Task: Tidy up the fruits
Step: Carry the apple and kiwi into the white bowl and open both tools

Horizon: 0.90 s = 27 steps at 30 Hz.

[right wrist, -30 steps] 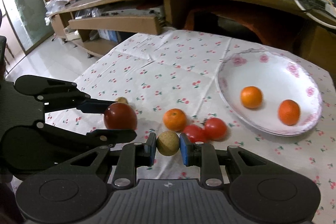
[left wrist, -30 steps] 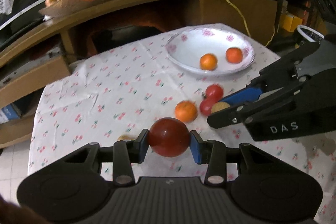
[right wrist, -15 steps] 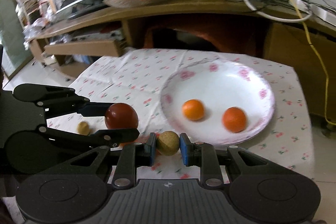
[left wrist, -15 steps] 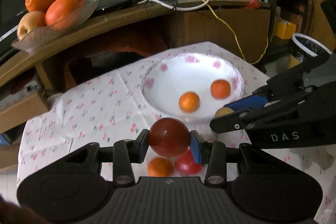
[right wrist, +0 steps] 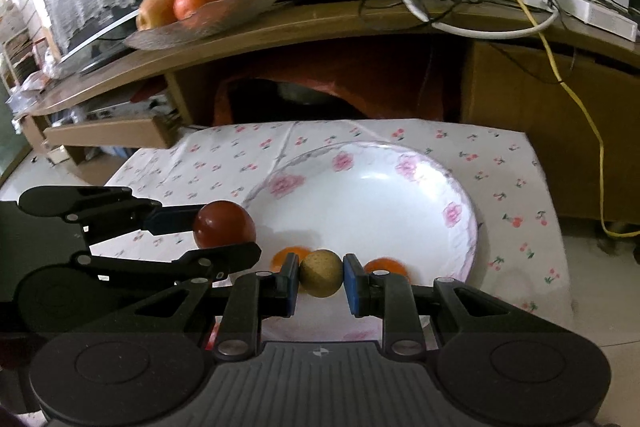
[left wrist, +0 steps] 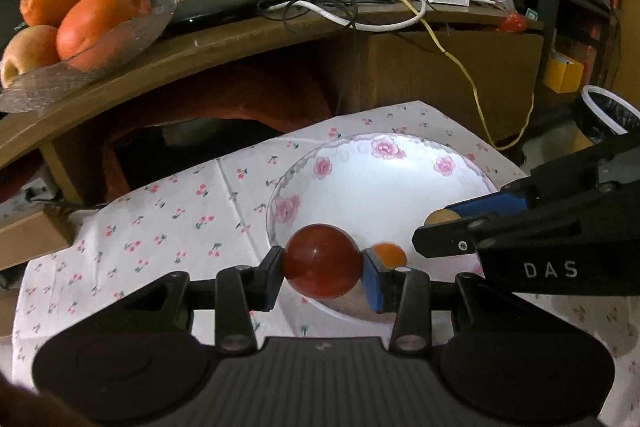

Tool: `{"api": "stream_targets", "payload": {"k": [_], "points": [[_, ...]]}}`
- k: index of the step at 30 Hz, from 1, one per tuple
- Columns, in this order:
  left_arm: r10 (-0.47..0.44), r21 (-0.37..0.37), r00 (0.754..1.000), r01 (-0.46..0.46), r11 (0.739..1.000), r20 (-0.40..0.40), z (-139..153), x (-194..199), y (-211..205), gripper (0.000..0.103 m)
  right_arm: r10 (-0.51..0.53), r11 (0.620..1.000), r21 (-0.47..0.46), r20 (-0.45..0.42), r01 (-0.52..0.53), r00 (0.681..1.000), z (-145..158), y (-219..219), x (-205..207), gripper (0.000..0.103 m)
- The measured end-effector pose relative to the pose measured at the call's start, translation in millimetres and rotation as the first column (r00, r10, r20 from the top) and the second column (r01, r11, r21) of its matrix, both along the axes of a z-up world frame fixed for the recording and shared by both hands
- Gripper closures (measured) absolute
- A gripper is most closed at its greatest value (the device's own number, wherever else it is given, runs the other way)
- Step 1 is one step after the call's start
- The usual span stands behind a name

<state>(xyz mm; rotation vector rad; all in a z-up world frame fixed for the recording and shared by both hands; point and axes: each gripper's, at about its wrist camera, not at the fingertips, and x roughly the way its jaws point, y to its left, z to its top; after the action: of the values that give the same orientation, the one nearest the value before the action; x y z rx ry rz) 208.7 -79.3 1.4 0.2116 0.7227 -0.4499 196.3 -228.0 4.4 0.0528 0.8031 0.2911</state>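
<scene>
Left gripper (left wrist: 323, 263): clamped on one dark red fruit (left wrist: 322, 261), the pads pressing its two sides; it hangs over the near left rim of the bowl.
Right gripper (right wrist: 321, 277): closed tight on one small tan fruit (right wrist: 321, 273), held above the near part of the bowl, just beside the other gripper.
Change: a second ago both loads hung over the cloth beside the loose fruit; both hands have carried across and the bowl now lies right under the fingers. The grip on each fruit is the same as before.
Meaning: transport looks about finished; in my judgement the next step is lowering and letting go inside the bowl, one at a time so the fruits do not knock.
Bowl (right wrist: 460, 211): one, white with pink flowers; two oranges (right wrist: 384, 265) in it, both half hidden behind the fingers.
Cloth (left wrist: 168, 219): one, cherry print. A sliver of red shows under the right gripper, perhaps the loose fruit, too hidden to count.
Shelf dish (left wrist: 72, 75): one; I make out three or four fruits in it, oranges and paler ones, not part of this sorting.
</scene>
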Motion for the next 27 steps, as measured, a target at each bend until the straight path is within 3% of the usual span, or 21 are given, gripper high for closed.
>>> {"api": "stream_targets", "payload": {"k": [10, 27], "points": [[0.028, -0.018, 0.999, -0.028, 0.999, -0.019, -10, 22, -1, 0.057, -0.020, 1.000, -0.016, 0.014, 0.020, 1.000, -8, -3, 22, 0.078], [0.019, -0.034, 1.000, -0.020, 0.999, -0.011, -6, 23, -3, 0.056, -0.072, 0.997, -0.034, 0.023, 0.073, 0.997, -11, -6, 31, 0.072]]}}
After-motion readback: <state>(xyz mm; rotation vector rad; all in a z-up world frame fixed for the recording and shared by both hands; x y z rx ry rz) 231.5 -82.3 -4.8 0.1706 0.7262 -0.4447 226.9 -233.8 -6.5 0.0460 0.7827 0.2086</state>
